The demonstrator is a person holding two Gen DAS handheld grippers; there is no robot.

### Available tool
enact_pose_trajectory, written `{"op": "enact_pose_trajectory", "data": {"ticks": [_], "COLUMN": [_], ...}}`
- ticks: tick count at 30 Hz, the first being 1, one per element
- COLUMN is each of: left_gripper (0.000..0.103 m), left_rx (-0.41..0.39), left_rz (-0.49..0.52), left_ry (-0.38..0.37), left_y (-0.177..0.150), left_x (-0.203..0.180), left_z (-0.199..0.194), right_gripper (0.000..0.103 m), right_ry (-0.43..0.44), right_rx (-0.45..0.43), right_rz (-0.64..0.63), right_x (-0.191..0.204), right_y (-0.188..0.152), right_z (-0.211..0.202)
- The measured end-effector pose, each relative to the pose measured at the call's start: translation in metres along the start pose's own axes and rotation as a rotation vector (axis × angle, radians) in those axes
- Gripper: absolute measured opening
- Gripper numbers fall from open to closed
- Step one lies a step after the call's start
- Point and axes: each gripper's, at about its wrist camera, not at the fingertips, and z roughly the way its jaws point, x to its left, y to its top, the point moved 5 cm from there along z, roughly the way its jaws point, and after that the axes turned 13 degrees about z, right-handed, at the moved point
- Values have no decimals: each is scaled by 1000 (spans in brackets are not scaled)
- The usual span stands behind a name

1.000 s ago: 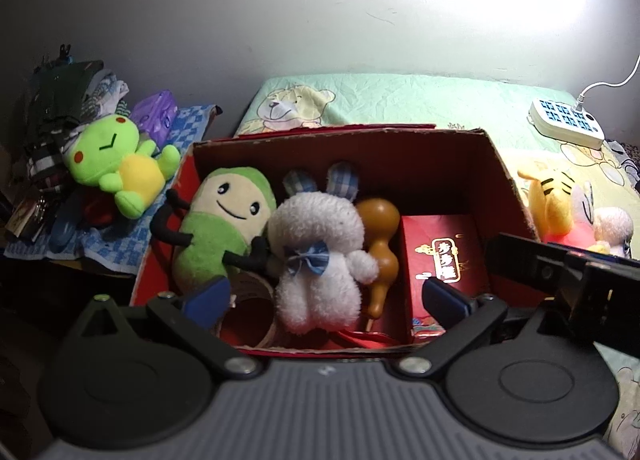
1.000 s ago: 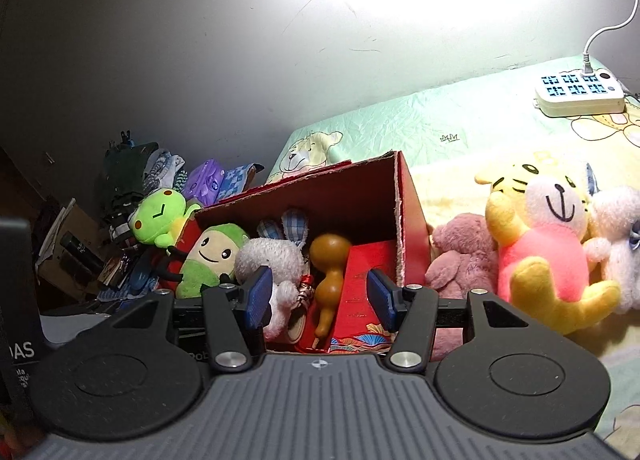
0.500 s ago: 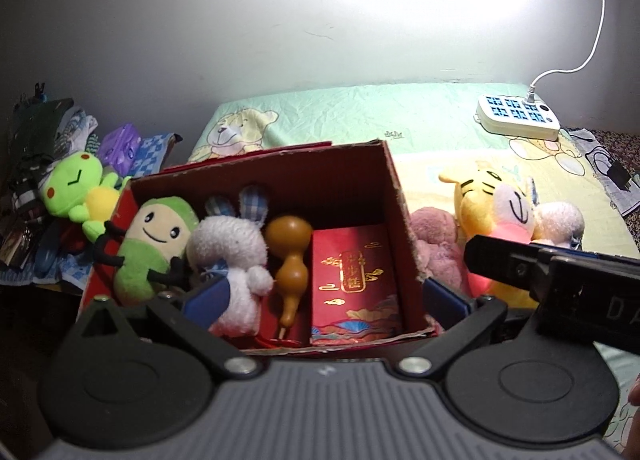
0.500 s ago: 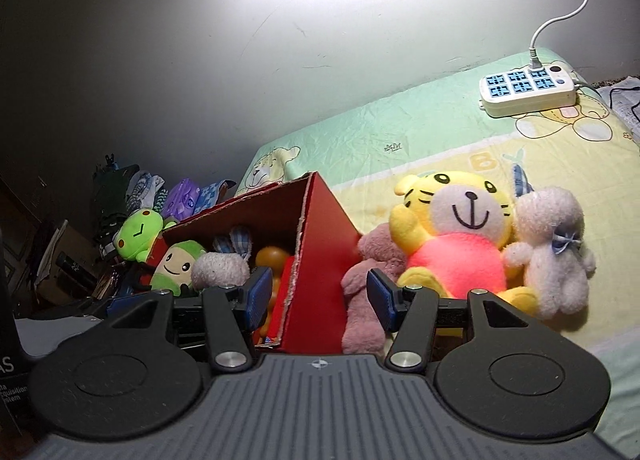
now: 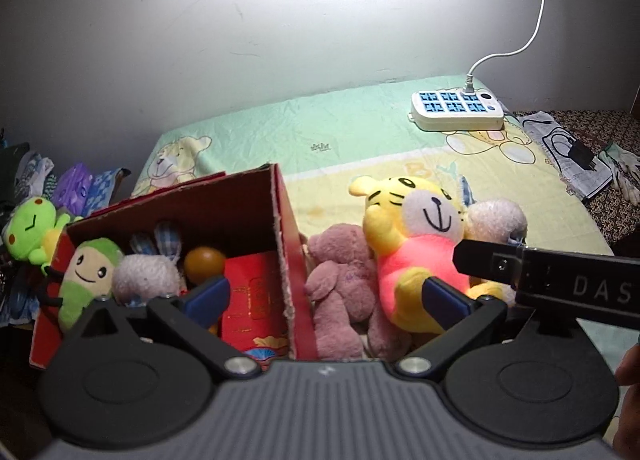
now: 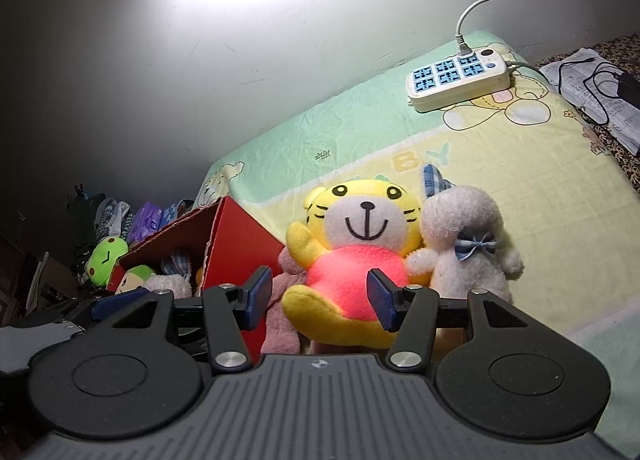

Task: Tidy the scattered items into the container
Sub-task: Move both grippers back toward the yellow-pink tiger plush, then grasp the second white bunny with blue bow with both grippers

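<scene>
Both grippers have swung away from the red box (image 5: 288, 260) toward the toys beside it. The right gripper (image 6: 318, 296), tilted downward, hangs with fingers apart and empty before the yellow tiger (image 6: 356, 256). The left gripper (image 5: 324, 298) is likewise spread, empty. The tiger sits upright on the bedsheet (image 6: 520, 164), facing the cameras.

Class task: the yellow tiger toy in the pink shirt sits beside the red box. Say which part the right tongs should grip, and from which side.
Grip the yellow tiger toy across its pink belly, coming from the front. It sits upright facing the right tongs, which are open. The pink bear and white rabbit crowd its sides, so its flanks look hard to reach.
</scene>
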Motion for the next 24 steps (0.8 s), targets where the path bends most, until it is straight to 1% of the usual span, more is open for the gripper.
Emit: {"op": "enact_pose_trajectory", "data": {"ticks": [8,13,15,18,24], "left_gripper": [102,102,102,102,102], "left_rx": [-4,17,15,30,87], "left_rz": [56,63,73,81,32], "left_ry": [-67,-126,-134,-130,-178], "left_y": [19,23,22,19,13], "left_x": [-38,-56,-62,-66,-62], "left_z": [14,28,33,45,70], "right_gripper": [56,56,56,56,56], "right_ry": [-36,-43,-45,-51,-44], "right_rx": [19,40,45,53,79], "right_rz": [95,131,136,138,132], "right_x": [-41,-58,-62,-67,-73], "right_y": [13,18,20,24,32], "right_z": [1,4,7,12,29]}}
